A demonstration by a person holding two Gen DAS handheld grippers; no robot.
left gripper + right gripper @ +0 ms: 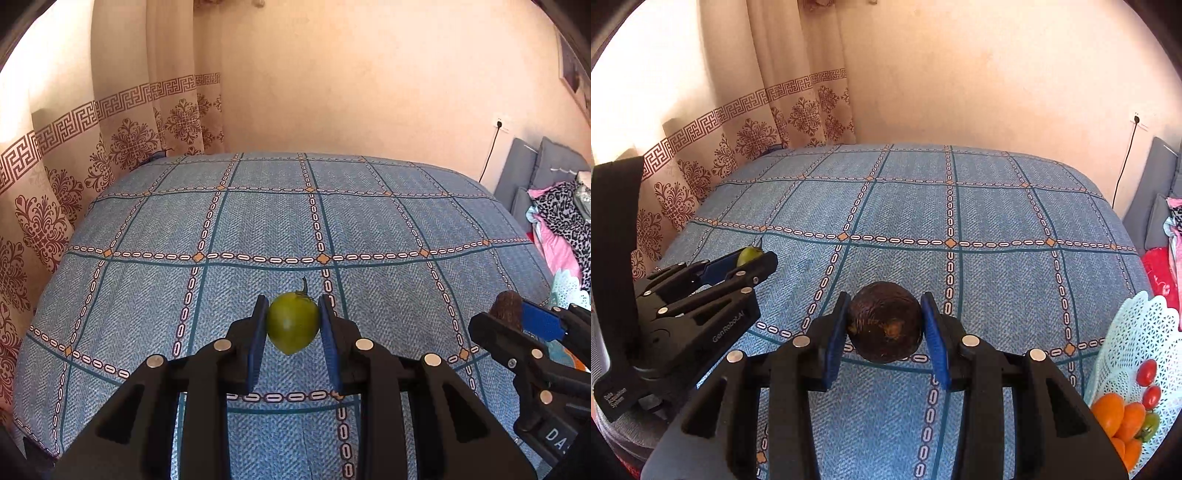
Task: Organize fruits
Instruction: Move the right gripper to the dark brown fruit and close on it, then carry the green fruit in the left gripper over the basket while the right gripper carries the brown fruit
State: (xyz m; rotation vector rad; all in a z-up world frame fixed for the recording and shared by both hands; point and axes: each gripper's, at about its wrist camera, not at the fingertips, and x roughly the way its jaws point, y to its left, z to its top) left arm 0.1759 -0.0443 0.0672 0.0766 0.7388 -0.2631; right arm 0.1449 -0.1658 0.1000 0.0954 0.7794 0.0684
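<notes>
My left gripper (293, 325) is shut on a green tomato (292, 322) with a stem, held above the blue checked bedspread (258, 221). My right gripper (885, 325) is shut on a dark brown avocado (884, 322), also held above the bedspread (960, 221). In the left wrist view the right gripper (517, 314) shows at the right with the avocado (506, 308) between its pads. In the right wrist view the left gripper (750, 260) shows at the left with the green tomato (748, 254). A pale lattice basket (1126, 332) at the right edge holds orange, red and green fruits (1123, 417).
A patterned curtain (55, 184) hangs left of the bed. A plain wall stands behind. Grey cushions (524, 173) and pink and leopard-print clothes (561, 221) lie at the right. A cable (1123, 166) hangs from a wall socket.
</notes>
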